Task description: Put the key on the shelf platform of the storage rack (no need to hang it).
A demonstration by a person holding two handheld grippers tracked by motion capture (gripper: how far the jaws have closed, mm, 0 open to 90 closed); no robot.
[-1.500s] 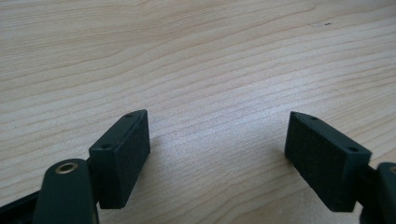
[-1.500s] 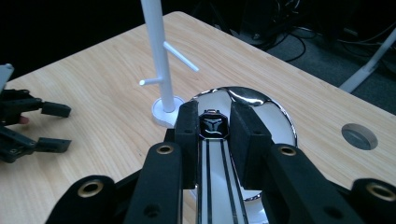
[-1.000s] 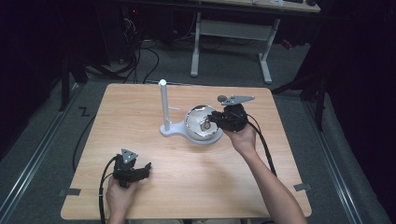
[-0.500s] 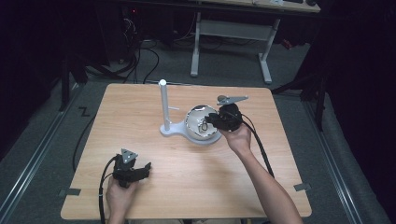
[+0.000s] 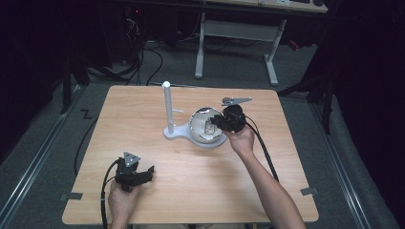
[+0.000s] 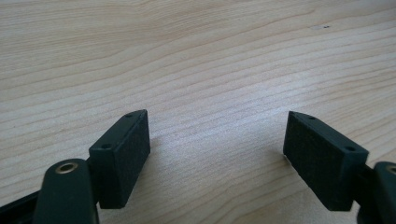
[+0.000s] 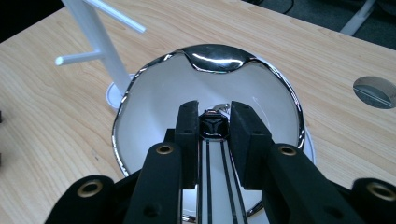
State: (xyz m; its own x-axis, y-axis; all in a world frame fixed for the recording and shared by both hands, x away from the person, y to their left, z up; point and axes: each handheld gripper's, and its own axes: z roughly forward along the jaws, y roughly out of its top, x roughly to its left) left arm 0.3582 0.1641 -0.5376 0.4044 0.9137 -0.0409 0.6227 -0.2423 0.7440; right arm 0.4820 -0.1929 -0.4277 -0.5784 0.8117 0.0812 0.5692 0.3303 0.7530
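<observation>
A shiny chrome cup with a white inside lies tipped toward my right gripper, over the round foot of a white stand with side pegs. In the right gripper view the jaws of the right gripper are shut on a white strip with two black lines, seemingly the cup's handle, at the cup's rim. The stand's post rises just left of the cup. My left gripper rests near the table's front left, and in its own view it stands open over bare wood.
The wooden table has free room in front and to the right of the cup. A round grey cable hole sits in the tabletop beyond the cup. Cables trail from both grippers toward the front edge.
The right hand has sunk a little with the cup, closer to the stand's foot. The left gripper has stayed where it was.
</observation>
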